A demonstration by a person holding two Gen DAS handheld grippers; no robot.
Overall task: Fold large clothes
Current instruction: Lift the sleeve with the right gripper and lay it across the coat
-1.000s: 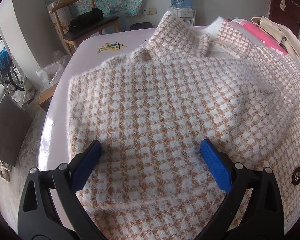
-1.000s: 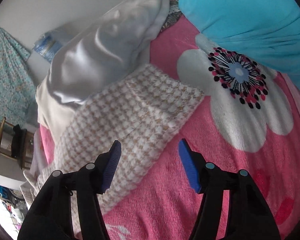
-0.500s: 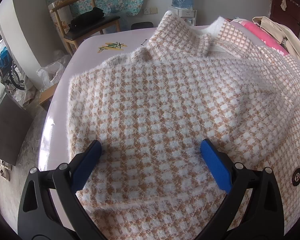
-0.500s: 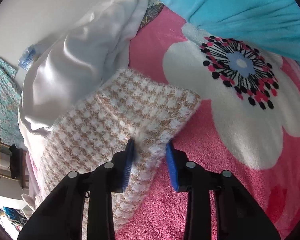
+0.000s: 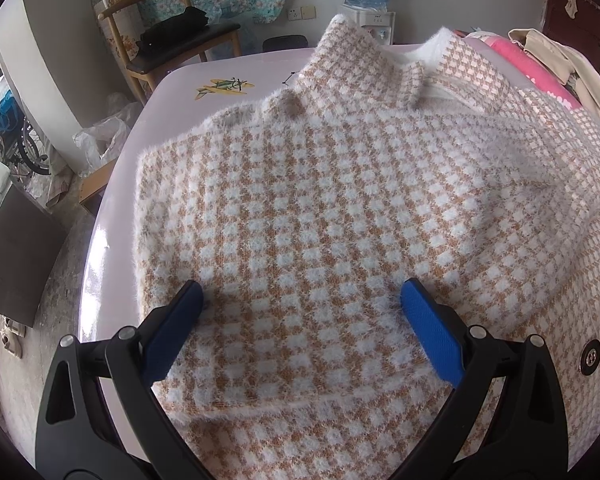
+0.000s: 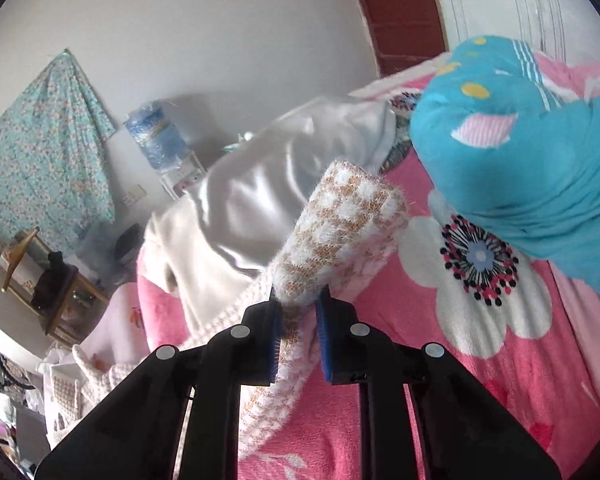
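Both grippers matter: my right gripper (image 6: 298, 330) is closing on the fuzzy brown-and-white checked sweater's cuff (image 6: 340, 236), so I carry it gently across while my open left gripper (image 5: 300, 334) rests on the body (image 5: 320, 200).

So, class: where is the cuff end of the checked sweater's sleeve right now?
In the right wrist view, the sleeve cuff sits at centre, pinched in the closing right tool, lifted above the pink flowered blanket beside the white garment.

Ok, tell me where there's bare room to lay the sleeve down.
Free: the pink blanket beside the right gripper, below its white flower; and the lilac table strip between the sweater and the chair. Crowded: the white coat and blue pillow fill the blanket's far end.
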